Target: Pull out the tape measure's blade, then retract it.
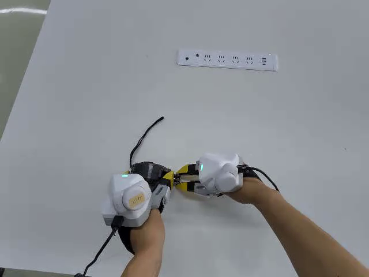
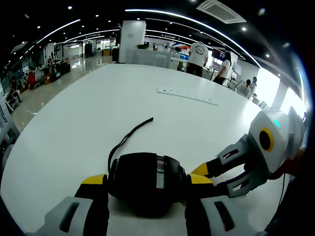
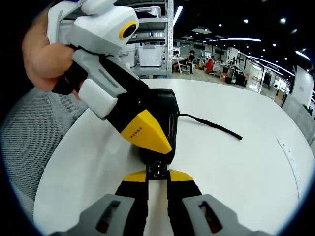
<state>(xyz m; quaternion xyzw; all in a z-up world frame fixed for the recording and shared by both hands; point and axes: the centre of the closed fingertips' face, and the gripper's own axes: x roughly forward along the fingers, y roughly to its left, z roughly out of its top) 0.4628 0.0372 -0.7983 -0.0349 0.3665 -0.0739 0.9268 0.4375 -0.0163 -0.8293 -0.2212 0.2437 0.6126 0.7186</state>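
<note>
Tape measure [image 2: 140, 169] clamped in left tool [image 2: 146, 181], right tool [image 3: 157, 177] pinching blade tip [image 3: 157, 169]

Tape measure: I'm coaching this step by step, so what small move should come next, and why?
Probably draw the right gripper straight back while the left gripper holds firm. The left gripper's jaws clamp the black tape measure from both sides, the right gripper's jaws are shut on the blade tip at the tape measure's mouth, and no blade looks pulled out yet.
</note>
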